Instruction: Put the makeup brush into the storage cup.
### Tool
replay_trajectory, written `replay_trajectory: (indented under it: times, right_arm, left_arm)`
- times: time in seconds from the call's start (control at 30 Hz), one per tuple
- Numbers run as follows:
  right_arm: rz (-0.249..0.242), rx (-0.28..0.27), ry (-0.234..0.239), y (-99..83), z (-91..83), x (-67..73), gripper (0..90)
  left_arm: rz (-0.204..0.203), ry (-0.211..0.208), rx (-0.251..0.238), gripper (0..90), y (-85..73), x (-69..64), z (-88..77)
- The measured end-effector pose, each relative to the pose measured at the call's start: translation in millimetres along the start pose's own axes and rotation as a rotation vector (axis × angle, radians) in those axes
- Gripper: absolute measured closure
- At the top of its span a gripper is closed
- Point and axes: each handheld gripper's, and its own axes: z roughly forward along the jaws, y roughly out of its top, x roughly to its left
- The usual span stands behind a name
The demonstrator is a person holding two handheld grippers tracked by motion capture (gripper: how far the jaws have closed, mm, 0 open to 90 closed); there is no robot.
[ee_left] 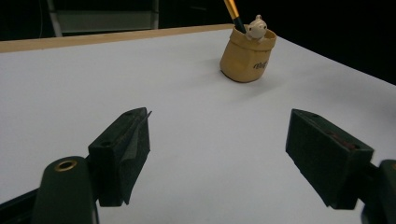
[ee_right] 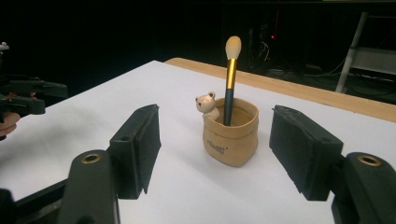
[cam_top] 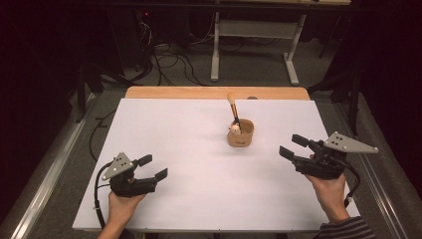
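Tan and soft-looking, the pouch-shaped holder (cam_top: 241, 135) stands upright right of centre on the white table (cam_top: 164, 129), a brush (cam_top: 233, 107) leaning out of it beside a little bear figure (cam_top: 234, 128). We see our right gripper (cam_top: 293, 146) released, empty, near the holder; our left gripper (cam_top: 152, 167) also gapes empty, well apart. We judge the risk thus: a jaw clipping the tall brush could topple the light holder.
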Motion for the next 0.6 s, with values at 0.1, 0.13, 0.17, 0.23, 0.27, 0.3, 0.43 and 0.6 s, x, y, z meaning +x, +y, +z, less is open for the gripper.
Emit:
replay_trajectory:
  times: [0.1,0.13,0.17,0.23,0.27,0.3,0.43,0.6]
  right_arm:
    - [0.008,-0.008,0.006,-3.4,-2.3,1.4,35.2]
    - [0.006,-0.008,0.009,-4.7,-2.8,1.7,35.1]
    - [0.005,-0.009,0.010,-5.8,-3.1,2.4,35.1]
    - [0.006,-0.007,0.014,-7.8,-4.0,4.1,35.1]
    - [0.007,-0.009,0.012,-8.7,-4.1,4.7,35.1]
    - [0.006,-0.007,0.014,-9.6,-4.5,5.2,35.1]
    - [0.007,-0.009,0.020,-13.2,-5.4,6.6,35.0]
    - [0.022,-0.018,0.020,-18.6,-6.6,6.5,35.0]
  left_arm:
    - [-0.013,-0.012,-0.004,22.6,0.0,0.4,-0.2]
    - [-0.016,-0.015,-0.003,22.6,0.0,0.8,-0.4]
    - [-0.020,-0.019,-0.004,22.6,-0.1,1.1,-0.4]
    - [-0.021,-0.019,-0.004,22.6,-0.1,1.3,-0.5]
    - [-0.022,-0.019,-0.005,22.6,-0.1,1.3,-0.6]
    - [-0.022,-0.019,-0.005,22.6,-0.1,1.3,-0.6]
    - [-0.022,-0.020,-0.005,22.6,0.0,1.3,-0.6]
    - [-0.025,-0.021,-0.001,22.9,-0.3,1.7,-0.5]
